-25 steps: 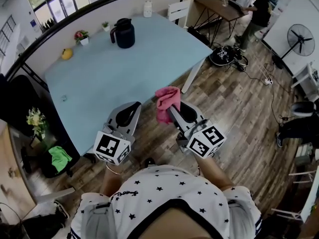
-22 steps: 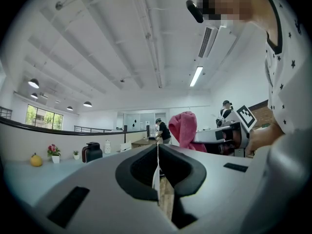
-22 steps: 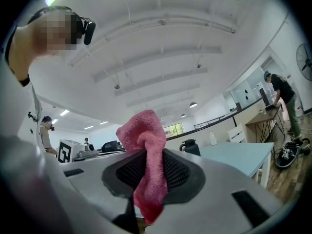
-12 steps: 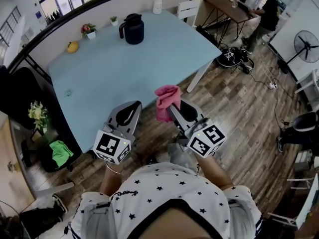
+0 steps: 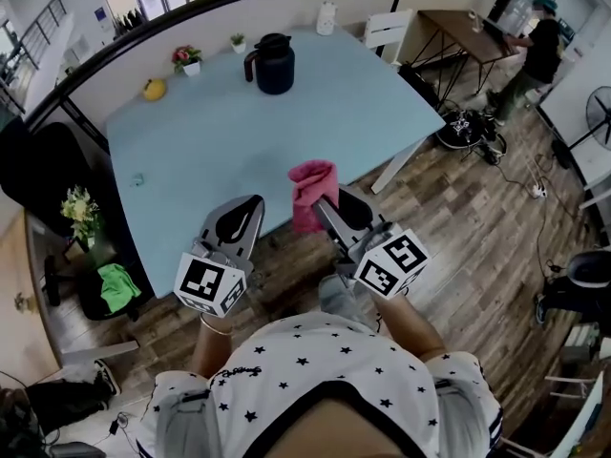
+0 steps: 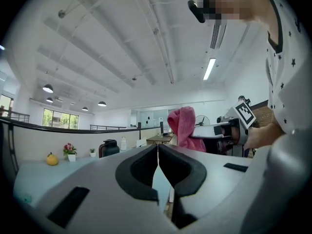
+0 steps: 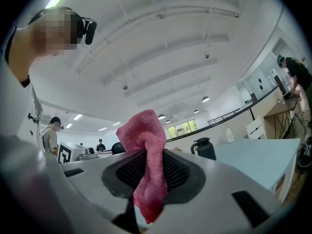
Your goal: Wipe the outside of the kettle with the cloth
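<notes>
Pinching cloth (image 5: 311, 181), right tongs (image 5: 322, 201) well apart from kettle (image 5: 274, 64) and flowerpot (image 5: 187, 60)

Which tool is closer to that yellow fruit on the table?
Left. The left tool is by the table's near edge, the yellow fruit far ahead to its left; the right tool, gripping the pink cloth, sits farther right.

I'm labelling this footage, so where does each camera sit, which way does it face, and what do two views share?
Head view: on the person's head, looking steeply down at the table and kettle; shows the starred shirt, left gripper and right gripper.
Left gripper view: on the left gripper, looking along its shut, empty jaws; shirt at right.
Right gripper view: on the right gripper, along jaws shut on the pink cloth; shirt at left.
Both gripper views show the kettle and cloth.
</notes>
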A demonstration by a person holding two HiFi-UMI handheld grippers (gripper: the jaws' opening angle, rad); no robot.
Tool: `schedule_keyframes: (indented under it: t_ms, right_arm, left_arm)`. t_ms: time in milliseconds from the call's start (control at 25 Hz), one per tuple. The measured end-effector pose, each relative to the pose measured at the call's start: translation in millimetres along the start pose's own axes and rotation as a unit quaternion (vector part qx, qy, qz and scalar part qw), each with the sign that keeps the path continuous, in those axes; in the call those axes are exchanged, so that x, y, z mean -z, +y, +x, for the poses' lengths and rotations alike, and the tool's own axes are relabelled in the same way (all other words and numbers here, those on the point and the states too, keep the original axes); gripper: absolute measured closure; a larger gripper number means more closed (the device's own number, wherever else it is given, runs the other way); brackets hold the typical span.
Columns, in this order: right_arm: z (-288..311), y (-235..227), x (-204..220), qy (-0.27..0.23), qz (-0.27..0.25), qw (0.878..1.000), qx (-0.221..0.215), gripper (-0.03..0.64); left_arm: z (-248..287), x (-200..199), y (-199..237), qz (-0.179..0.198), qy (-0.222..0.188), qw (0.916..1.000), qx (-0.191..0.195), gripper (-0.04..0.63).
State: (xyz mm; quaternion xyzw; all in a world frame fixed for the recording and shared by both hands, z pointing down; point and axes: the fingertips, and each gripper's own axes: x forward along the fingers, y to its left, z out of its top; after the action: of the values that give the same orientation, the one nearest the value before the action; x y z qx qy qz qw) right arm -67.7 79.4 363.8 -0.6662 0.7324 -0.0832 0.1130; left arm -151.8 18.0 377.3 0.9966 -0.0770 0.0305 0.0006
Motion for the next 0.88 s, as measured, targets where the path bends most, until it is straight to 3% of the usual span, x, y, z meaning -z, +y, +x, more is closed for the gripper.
schedule_keyframes:
  t_ms: [880]
  right_arm:
    - [53,-158,-36,0.011,0.033,0.998,-0.052,0.520]
  left_arm:
    - [149,-14,26,0.012,0.024,0.9983,-0.052,0.565]
